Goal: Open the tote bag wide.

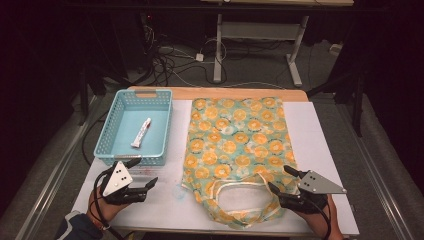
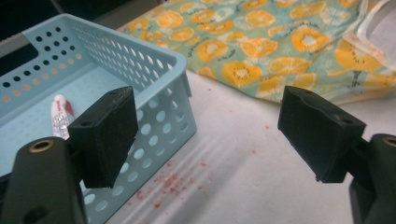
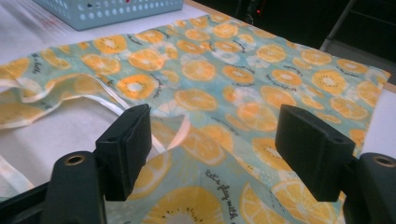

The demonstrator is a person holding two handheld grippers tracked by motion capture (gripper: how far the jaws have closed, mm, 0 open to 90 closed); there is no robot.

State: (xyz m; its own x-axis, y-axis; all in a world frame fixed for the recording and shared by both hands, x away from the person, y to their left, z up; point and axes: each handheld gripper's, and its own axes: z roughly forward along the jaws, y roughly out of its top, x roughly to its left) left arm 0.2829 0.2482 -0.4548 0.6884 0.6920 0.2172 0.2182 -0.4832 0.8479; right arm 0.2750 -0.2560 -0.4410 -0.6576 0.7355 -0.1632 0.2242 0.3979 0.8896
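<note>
A fabric tote bag [image 1: 235,145] printed with orange slices on teal lies flat on the white table, its handles [image 1: 240,187] toward the near edge. A light blue plastic basket [image 1: 134,127] stands to its left with a small white tube [image 1: 141,133] inside. My left gripper [image 1: 142,175] hovers open just in front of the basket, nothing between its jaws; in the left gripper view the basket corner [image 2: 159,93] and the tube [image 2: 60,116] lie ahead. My right gripper [image 1: 282,181] is open above the bag's near right corner [image 3: 210,154], with cloth under the jaws but not pinched.
The white table top [image 1: 320,150] has a wooden strip along its far edge. Reddish specks [image 2: 173,179] mark the surface by the basket. Beyond the table are a desk frame [image 1: 220,50] and loose cables [image 1: 175,60] on the floor.
</note>
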